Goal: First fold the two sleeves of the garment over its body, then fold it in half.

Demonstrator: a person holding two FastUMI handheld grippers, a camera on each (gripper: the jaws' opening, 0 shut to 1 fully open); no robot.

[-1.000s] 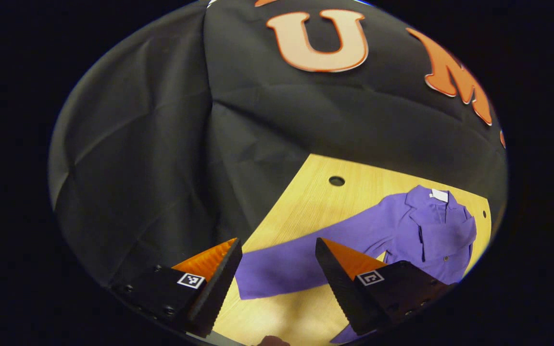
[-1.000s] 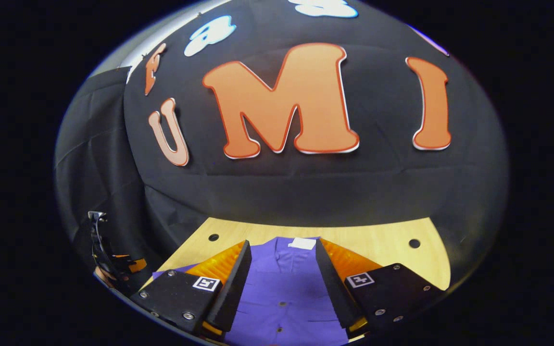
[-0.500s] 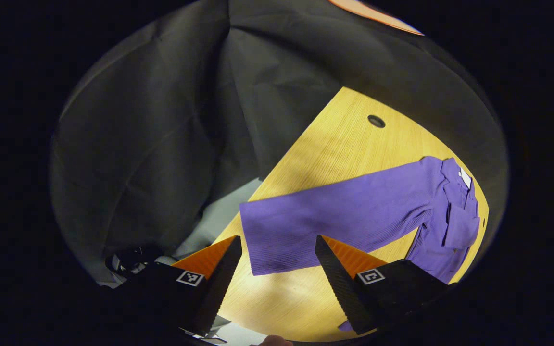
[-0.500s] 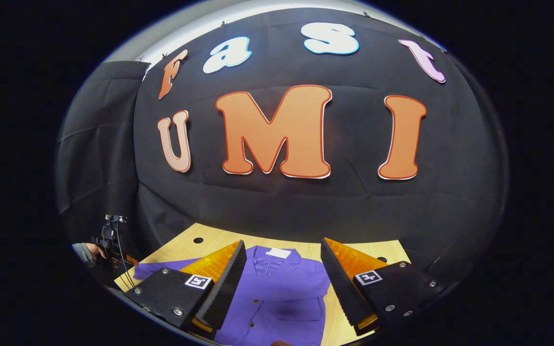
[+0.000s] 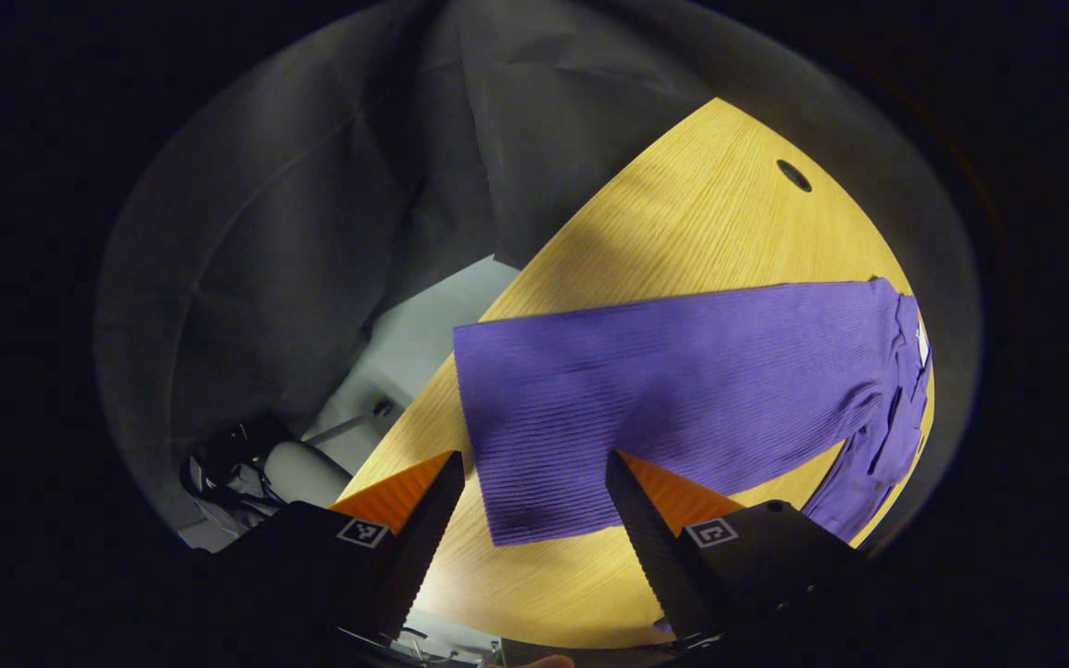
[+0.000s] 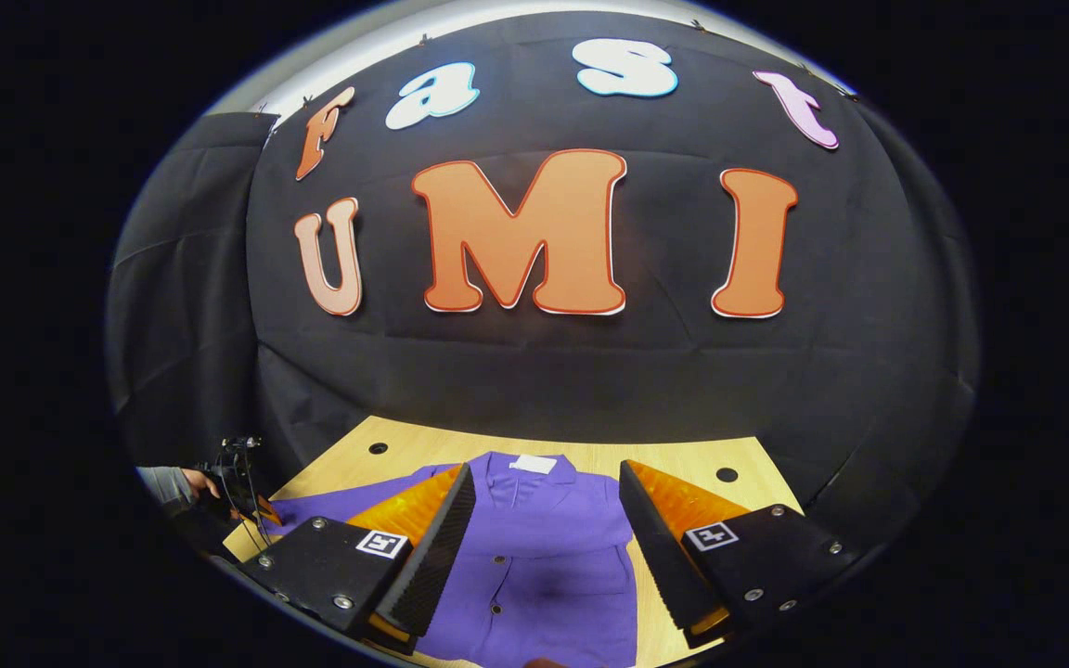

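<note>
In the left gripper view, the left tool [image 5: 527, 520] is spread, its fingers bracketing the cuff end of the purple garment's sleeve [image 5: 646, 399] laid flat on the desk [image 5: 683, 223]. The right tool [image 6: 544, 547] hangs spread above the purple garment [image 6: 544, 557], whose collar lies beyond.

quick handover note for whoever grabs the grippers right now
Left gripper: open, holding nothing, aimed at the cuff end of the sleeve, which lies spread out flat on the table.
Right gripper: open, holding nothing, over the body of the purple garment.
Done: nothing folded that these views show.
Left: fold this sleeve over the body, then the other sleeve, then fold in half.
</note>
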